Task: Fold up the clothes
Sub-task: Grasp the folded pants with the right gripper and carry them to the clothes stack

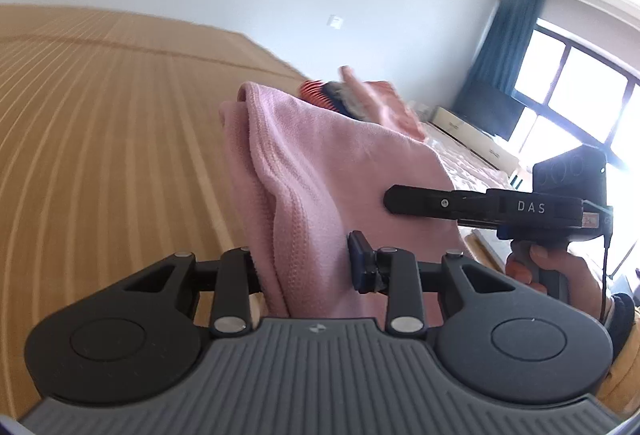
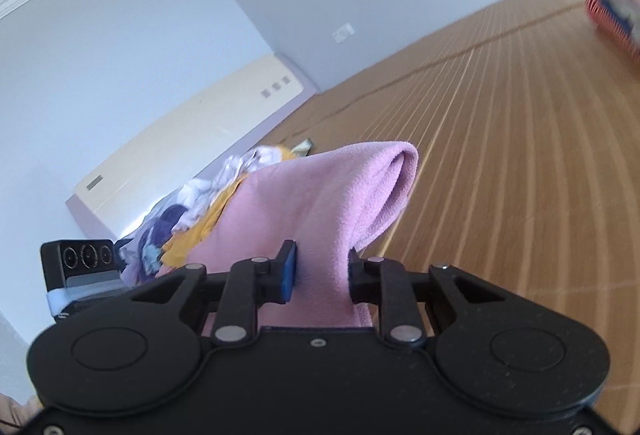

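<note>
Both wrist views closely share the pink cloth (image 1: 328, 171).

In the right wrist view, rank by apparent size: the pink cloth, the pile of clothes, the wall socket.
1. pink cloth, though it sits closest to the camera, which inflates it.
2. pile of clothes, partly hidden behind the cloth.
3. wall socket, clearly smallest.

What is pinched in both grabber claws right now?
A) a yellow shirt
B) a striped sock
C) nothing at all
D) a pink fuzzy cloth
D: the pink fuzzy cloth sits squeezed between the fingers of the left gripper, and the right gripper pinches it too.
</note>
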Demonstrator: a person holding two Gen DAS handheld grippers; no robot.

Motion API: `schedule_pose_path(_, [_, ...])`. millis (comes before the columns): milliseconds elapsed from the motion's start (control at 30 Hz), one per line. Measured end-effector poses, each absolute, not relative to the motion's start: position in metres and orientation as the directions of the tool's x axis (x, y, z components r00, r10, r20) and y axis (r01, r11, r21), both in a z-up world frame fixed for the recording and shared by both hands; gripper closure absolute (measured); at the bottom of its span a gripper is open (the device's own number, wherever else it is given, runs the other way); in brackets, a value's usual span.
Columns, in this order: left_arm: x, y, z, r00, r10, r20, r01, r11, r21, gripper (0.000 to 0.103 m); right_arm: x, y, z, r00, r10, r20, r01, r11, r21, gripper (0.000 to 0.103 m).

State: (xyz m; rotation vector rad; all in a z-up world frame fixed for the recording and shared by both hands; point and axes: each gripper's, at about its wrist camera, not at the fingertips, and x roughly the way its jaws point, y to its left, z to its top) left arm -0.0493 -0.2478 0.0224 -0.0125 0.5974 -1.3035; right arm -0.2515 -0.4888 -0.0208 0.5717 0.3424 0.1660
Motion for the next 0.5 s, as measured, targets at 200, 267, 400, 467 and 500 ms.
schedule_pose_path(200, [-0.059, -0.330, 0.075, 0.093, -0.924, -0.371, 0.927, 0.216, -0.305, 0.067, -0.278, -0.526, 0.027, 0.957, 0.123, -0.263, 0.018, 0.878, 0.478, 0.078])
schedule_pose_path(267, [-0.063, -0.363, 0.095, 0.090, -0.929, -0.359, 0.938, 0.200, -0.283, 0.067, -0.285, -0.546, 0.051, 0.963, 0.068, -0.261, 0.050, 0.907, 0.418, 0.078])
schedule_pose_path(400, [-0.066, -0.435, 0.131, 0.048, -0.938, -0.343, 0.951, 0.147, -0.271, 0.067, -0.294, -0.591, 0.095, 0.968, -0.003, -0.250, 0.089, 0.938, 0.334, 0.076])
schedule_pose_path(467, [-0.067, -0.472, 0.144, 0.017, -0.941, -0.338, 0.953, 0.117, -0.279, 0.067, -0.302, -0.617, 0.113, 0.969, -0.047, -0.243, 0.115, 0.955, 0.273, 0.074])
schedule_pose_path(500, [-0.067, -0.491, 0.148, 0.011, -0.942, -0.336, 0.954, 0.110, -0.279, 0.067, -0.308, -0.632, 0.118, 0.970, -0.072, -0.232, 0.131, 0.960, 0.246, 0.074])
